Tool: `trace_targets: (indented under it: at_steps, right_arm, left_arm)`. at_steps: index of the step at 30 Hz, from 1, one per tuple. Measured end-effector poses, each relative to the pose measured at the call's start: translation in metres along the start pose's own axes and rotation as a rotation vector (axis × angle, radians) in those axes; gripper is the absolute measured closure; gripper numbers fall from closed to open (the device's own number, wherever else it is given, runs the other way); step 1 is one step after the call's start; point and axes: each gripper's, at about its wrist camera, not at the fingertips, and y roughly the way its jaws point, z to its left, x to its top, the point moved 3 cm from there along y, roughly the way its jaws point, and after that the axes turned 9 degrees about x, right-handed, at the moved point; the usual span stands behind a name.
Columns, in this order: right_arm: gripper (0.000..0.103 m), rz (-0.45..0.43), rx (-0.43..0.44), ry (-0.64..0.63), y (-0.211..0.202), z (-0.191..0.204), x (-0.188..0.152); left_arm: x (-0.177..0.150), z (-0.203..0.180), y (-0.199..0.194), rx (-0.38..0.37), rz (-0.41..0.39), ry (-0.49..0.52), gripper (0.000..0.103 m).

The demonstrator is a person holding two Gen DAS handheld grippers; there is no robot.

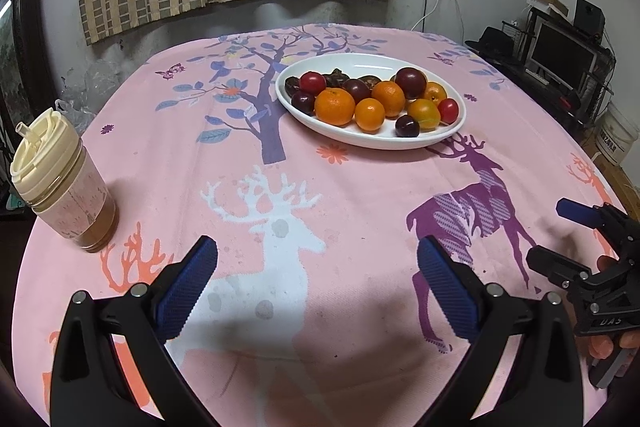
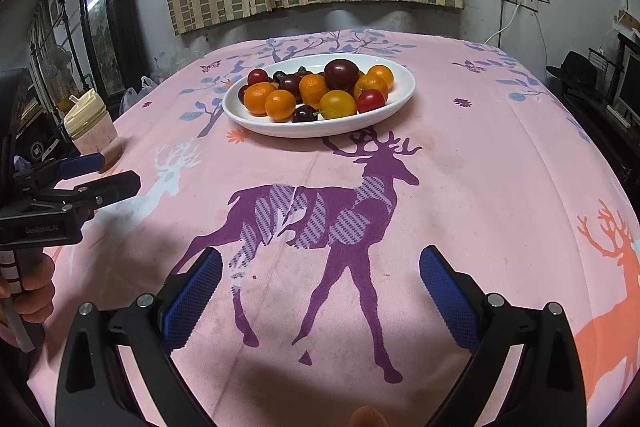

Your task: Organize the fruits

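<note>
A white oval plate (image 1: 316, 121) (image 2: 256, 125) sits at the far middle of the pink deer-print tablecloth. It holds several oranges (image 1: 334, 106) (image 2: 280, 105), dark plums (image 1: 410, 82) (image 2: 341, 74), red cherries (image 1: 312, 82) (image 2: 371, 100) and dark dried fruit at the back. My left gripper (image 1: 318, 251) is open and empty, low over the cloth well short of the plate; it also shows at the left edge of the right wrist view (image 2: 110, 173). My right gripper (image 2: 320, 259) is open and empty over the purple deer; it shows at the right edge of the left wrist view (image 1: 556, 231).
A lidded cream cup with brown drink (image 1: 60, 183) (image 2: 90, 127) stands at the table's left edge. A checked curtain hangs behind the table. A monitor and shelves (image 1: 560, 55) stand to the right, a dark cabinet (image 2: 106, 15) to the left.
</note>
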Motion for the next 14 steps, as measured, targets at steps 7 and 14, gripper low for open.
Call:
trace_targets:
  at_steps: [7, 14]
  right_arm:
    - [0.003, 0.003, -0.005, -0.003, 0.0010, -0.0005, -0.0005]
    - [0.003, 0.004, -0.007, -0.004, 0.0004, -0.0014, -0.0006]
  left_arm:
    - [0.0022, -0.0013, -0.0074, 0.007, -0.032, 0.012, 0.005]
    - [0.0018, -0.0025, -0.0073, 0.005, -0.026, 0.017, 0.005]
